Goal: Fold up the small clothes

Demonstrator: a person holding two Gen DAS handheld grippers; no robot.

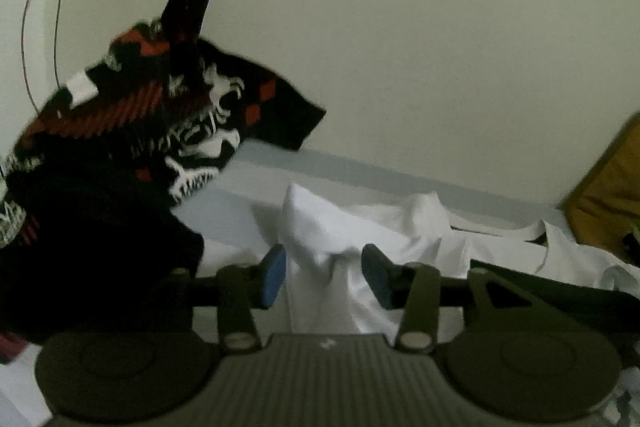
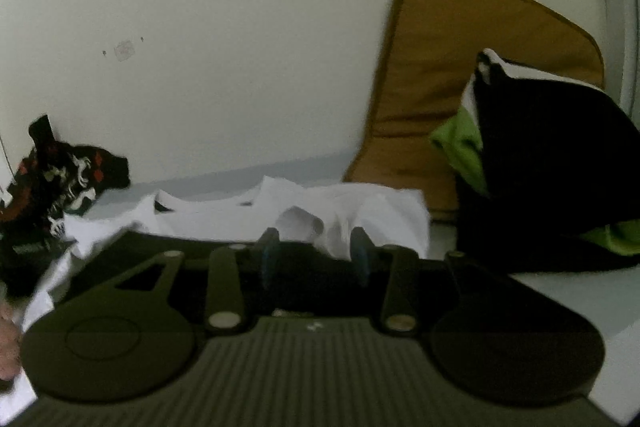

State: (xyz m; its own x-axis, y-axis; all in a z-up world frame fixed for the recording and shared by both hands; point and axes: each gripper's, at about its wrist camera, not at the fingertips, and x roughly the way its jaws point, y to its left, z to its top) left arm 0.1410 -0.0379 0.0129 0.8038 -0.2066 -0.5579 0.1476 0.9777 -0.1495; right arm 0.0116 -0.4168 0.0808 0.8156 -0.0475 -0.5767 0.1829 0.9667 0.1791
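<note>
While both jaws gape, white garment (image 1: 336,251) lies bunched between left hand-held gripper (image 1: 324,277) (right hand-held gripper (image 2: 314,259) likewise).

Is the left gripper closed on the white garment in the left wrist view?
No. The left gripper is open; a raised fold of the white garment stands between its blue pads, which are apart.

Left gripper (image 1: 324,277) jaws spread; white shirt (image 1: 344,247) bunched at 12 o'clock between pads. Patterned dark garment (image 1: 132,147) blocks 9–10 o'clock. Right gripper (image 2: 314,255) jaws spread; black-green pile (image 2: 552,167) and brown cushion (image 2: 460,87) block 1–3 o'clock. Bare wall (image 2: 220,27) closes 12 o'clock beyond shirt.
</note>
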